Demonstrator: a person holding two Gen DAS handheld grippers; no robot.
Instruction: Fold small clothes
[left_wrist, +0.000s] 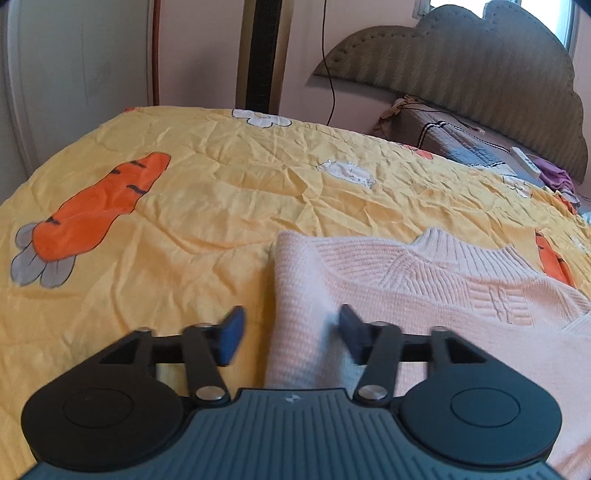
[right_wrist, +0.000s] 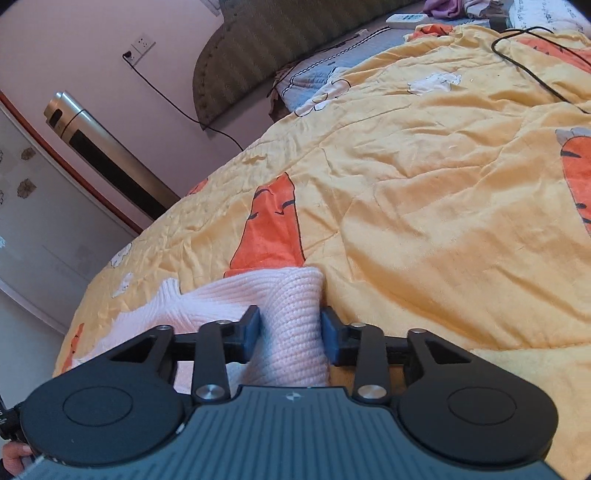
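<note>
left wrist view: sweater lies on the bed's quilt, collar away from the camera, its left side already turned in so that a straight folded edge runs toward the left gripper. jaws of this gripper stand wide apart; the folded edge passes between them, with one pad over the knit and the other over bare quilt. neither pad presses on the cloth, so nothing is held.

right wrist view: right gripper has its jaws part open, with a raised ridge of sweater between them. the pads sit at the sides of the ridge; whether they pinch it cannot be told.

progress, as a judgement: side folds appear started on both flanks. the fold across the length is not yet done. the lower hem is hidden beneath the grippers, so its state is unknown.

clearances:
- quilt to the left of the sweater is bare and wrinkled up to the bed's left edge.
- quilt to the right is bare and broad; a black cable lies across it far off.
- beyond the collar, bare quilt runs on to the pillow and headboard.
- a tower unit stands off the bed, clear of the work.
</note>
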